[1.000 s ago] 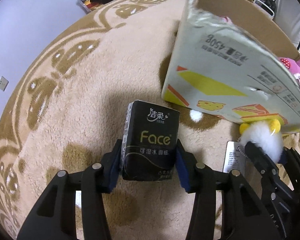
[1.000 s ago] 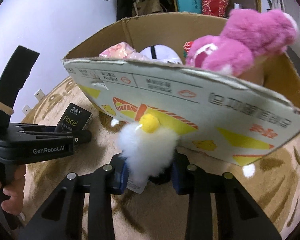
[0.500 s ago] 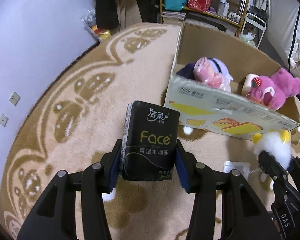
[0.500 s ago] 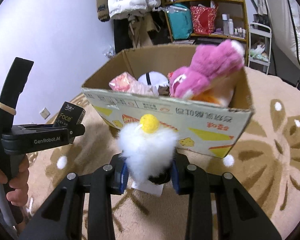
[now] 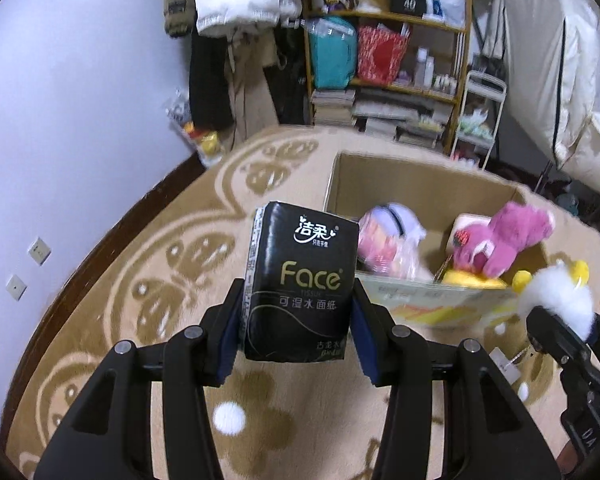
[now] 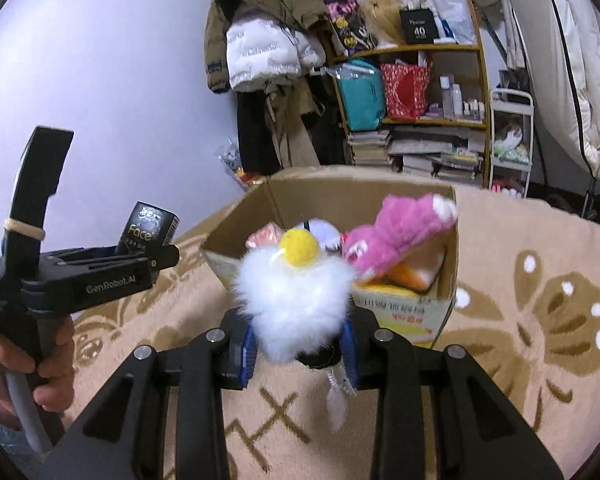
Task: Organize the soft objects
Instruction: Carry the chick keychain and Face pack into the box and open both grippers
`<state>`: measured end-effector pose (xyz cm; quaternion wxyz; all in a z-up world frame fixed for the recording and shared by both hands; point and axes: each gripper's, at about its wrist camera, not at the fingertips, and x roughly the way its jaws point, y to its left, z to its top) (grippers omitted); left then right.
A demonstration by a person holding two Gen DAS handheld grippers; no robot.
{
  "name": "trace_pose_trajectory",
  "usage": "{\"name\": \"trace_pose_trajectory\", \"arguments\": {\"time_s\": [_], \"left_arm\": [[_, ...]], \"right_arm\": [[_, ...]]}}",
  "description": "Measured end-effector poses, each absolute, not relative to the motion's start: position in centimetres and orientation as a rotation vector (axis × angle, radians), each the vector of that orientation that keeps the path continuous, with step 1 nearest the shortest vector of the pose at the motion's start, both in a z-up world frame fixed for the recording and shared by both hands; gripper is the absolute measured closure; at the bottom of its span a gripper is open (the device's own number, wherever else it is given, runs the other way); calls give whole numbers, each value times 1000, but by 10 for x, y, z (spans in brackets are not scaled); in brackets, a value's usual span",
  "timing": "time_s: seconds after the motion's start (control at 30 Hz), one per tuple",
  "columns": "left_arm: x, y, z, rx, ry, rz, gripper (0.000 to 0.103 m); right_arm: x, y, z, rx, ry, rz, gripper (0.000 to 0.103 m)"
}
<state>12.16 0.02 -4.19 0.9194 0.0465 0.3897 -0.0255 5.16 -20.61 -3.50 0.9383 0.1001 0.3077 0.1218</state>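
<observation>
Right wrist view alone shows the bare hand (image 6: 18,364) gripping the left gripper (image 5: 296,320), which pinches the black plastic-wrapped tissue pack (image 5: 300,288) upright between its pads. The right gripper (image 6: 300,344) squeezes the fluffy white plush toy (image 6: 294,300) just before the open cardboard box (image 6: 446,292).

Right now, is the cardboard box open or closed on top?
Open. The cardboard box has no cover across its top, and the pink plush toy and other soft things inside show from above.
</observation>
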Motion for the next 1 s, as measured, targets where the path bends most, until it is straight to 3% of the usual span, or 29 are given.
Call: {"name": "trace_pose_trajectory", "arguments": {"time_s": [0.6,0.73,1.0], "left_arm": [[173,-11,-16,144,670,-95,56],[178,-12,-12,75,683,-162,56],[179,-31,-15,191,675,-173,55]], "right_arm": [[94,-210,31,138,476,230,67],[104,-206,23,125,493,233,67],[125,-210,-17,131,603,220,66]]}}
